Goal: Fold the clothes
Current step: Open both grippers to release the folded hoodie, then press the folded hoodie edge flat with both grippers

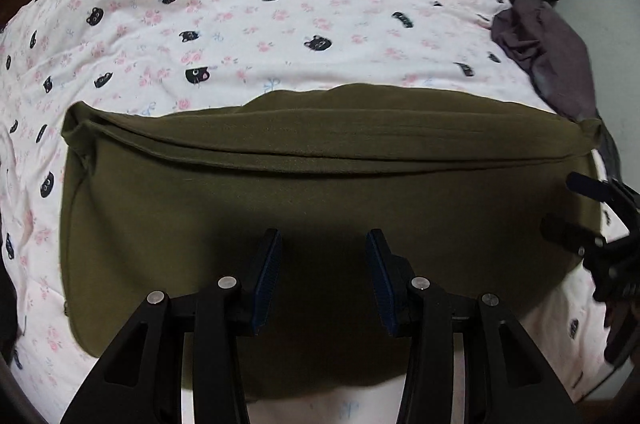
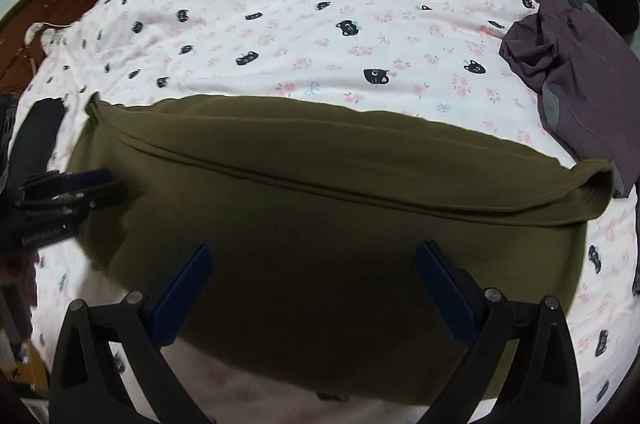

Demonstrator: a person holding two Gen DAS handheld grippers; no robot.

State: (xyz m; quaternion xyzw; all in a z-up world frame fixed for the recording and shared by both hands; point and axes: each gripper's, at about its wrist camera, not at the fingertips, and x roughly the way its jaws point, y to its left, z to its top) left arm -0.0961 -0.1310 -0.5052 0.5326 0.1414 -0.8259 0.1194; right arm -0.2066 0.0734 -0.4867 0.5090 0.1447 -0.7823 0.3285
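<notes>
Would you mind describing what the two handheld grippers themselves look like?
Both the left gripper and right gripper have matte black linkage arms with triangular cut-outs and silver pivot pins, ending in flat fingers with ribbed dark blue pads. The left one's body bears small white lettering, seen from the right wrist.

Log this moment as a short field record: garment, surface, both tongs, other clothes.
garment: olive cloth, lying flat, far part folded over into a band
surface: pink cat-print sheet
left tongs: open, above the olive cloth's near part, holding nothing
right tongs: open, wider, above the same cloth, holding nothing
other clothes: purple garment, crumpled at the right, beside the olive cloth's far right corner
</notes>
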